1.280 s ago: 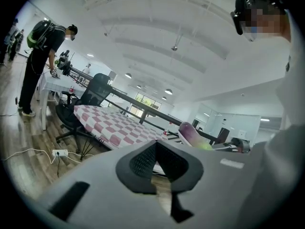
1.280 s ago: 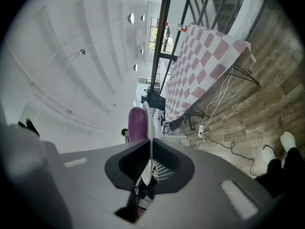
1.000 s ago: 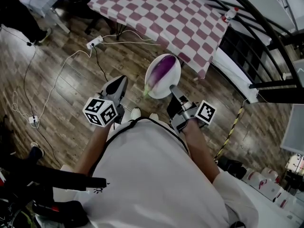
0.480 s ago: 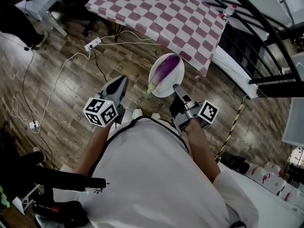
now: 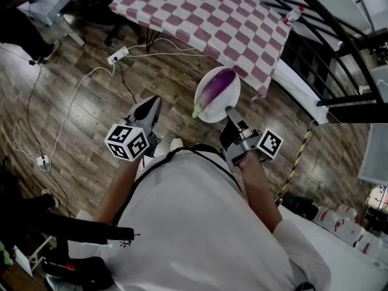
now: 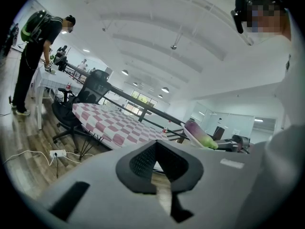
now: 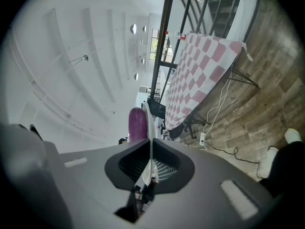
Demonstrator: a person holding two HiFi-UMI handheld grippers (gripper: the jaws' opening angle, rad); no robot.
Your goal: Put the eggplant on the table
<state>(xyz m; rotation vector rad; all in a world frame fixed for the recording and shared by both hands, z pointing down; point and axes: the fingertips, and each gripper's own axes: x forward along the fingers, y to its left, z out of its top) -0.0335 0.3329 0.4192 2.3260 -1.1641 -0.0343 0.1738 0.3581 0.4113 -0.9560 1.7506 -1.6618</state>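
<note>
A purple eggplant (image 5: 217, 85) with a green stem lies on a white plate (image 5: 229, 103). My right gripper (image 5: 230, 113) is shut on the plate's near rim and holds it in the air over the wooden floor, short of the checkered table (image 5: 206, 18). In the right gripper view the plate (image 7: 149, 128) stands edge-on between the jaws, with the eggplant (image 7: 137, 123) on its left side. My left gripper (image 5: 150, 110) is shut and holds nothing, to the left of the plate. The left gripper view shows the eggplant (image 6: 199, 132) at the right.
A white power strip (image 5: 120, 54) and cables (image 5: 73, 102) lie on the floor at the left. Black metal railings (image 5: 330, 35) stand beyond the table at the right. A person (image 6: 35, 56) stands by a white desk, near an office chair (image 6: 78, 106).
My right gripper has carried the plate with the eggplant a little up and to the right, toward the checkered table. The left gripper has barely moved.
</note>
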